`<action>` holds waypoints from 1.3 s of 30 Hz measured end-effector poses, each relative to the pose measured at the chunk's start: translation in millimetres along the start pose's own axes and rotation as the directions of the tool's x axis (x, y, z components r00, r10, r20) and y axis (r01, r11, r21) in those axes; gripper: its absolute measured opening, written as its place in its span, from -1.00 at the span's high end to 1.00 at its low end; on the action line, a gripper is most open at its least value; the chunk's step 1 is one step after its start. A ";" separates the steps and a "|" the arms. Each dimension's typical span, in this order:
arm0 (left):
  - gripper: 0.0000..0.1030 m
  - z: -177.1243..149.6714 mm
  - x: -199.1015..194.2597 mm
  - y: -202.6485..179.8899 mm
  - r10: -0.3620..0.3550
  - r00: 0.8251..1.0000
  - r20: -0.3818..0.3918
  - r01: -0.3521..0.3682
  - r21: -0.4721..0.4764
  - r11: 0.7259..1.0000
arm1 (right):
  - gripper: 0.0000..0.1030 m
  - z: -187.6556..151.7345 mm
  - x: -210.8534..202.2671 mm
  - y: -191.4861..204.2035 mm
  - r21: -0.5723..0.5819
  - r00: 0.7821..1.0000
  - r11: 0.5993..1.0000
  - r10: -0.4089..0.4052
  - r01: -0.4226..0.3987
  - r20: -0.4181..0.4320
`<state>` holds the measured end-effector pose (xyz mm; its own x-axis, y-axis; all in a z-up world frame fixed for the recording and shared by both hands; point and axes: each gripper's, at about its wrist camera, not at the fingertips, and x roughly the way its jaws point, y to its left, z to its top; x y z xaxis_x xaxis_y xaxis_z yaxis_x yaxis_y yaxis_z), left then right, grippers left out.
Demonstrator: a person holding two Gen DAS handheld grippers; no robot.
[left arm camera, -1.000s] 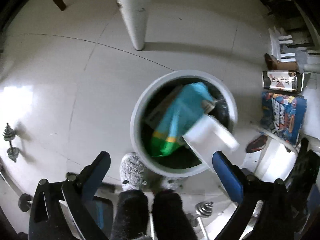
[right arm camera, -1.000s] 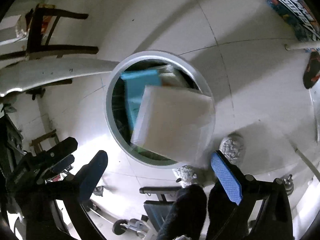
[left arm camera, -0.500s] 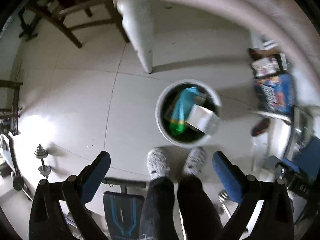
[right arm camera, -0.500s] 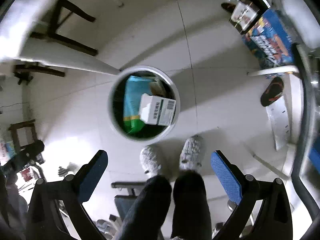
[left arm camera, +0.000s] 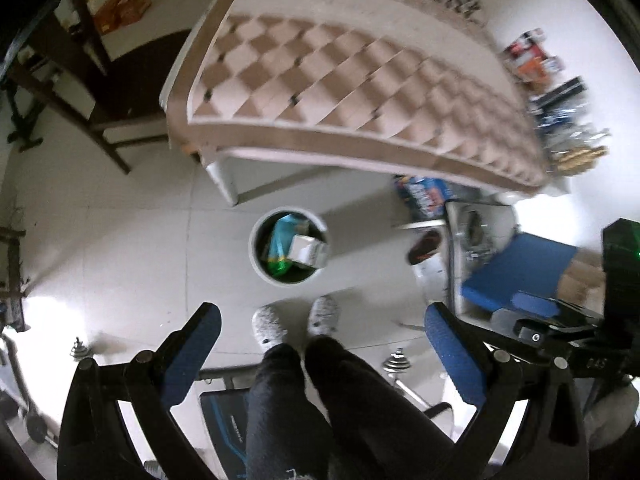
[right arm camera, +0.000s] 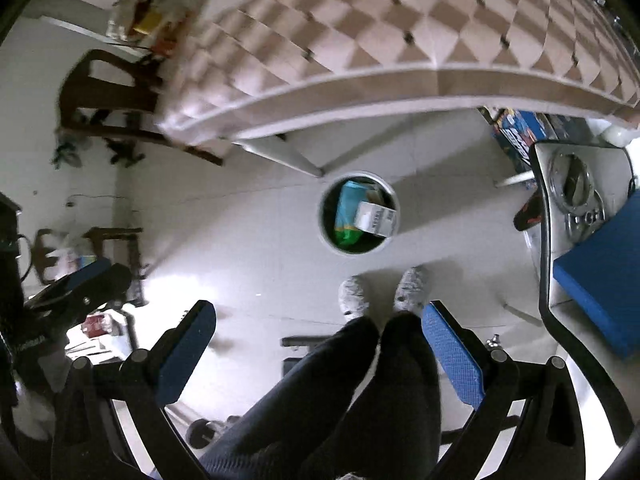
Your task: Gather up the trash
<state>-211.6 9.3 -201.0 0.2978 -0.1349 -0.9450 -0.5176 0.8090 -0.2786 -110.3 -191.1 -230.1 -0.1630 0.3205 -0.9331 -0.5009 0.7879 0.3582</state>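
Low in each frame, the left hand-held gripper (left arm camera: 318, 354) and right hand-held gripper (right arm camera: 318, 350) were spread wide and empty. Beyond the person's slippers (right arm camera: 354, 294), mid-frame, the bin (right arm camera: 325, 236) stood on the floor holding a white box (right arm camera: 376, 218) over a teal bag (right arm camera: 347, 210). Both looked light; the box stiff, best pinched across its flat sides, the bag soft and slippery.

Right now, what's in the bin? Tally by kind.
Teal and green bag: 1
White box with barcode: 1
Total: 2 clearly visible in the trash bin; something else behind them is too small to tell.
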 end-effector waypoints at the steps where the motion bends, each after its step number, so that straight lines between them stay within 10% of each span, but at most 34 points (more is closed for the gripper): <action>1: -1.00 -1.0 -10.3 -3.4 -0.014 1.000 0.007 0.014 0.004 1.000 | -1.00 -3.4 -12.2 3.5 -0.005 1.000 1.000 0.013 -0.013 0.003; 15: -1.00 -26.0 -100.9 -30.8 -0.134 0.986 0.095 0.135 0.000 0.991 | -1.00 -43.0 -157.7 44.3 -0.109 0.988 0.989 0.112 -0.101 0.105; 39: -1.00 -22.7 -117.8 -43.8 -0.160 0.980 0.120 0.153 0.063 0.986 | -1.00 -49.3 -171.6 44.6 -0.127 0.986 0.982 0.147 -0.136 0.079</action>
<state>-242.2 -23.2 -81.4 0.4706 -0.1929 -0.8610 -0.4144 0.8132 -0.4087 -146.5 -236.9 -55.5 -0.1676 0.4733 -0.8648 -0.5777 0.6637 0.4752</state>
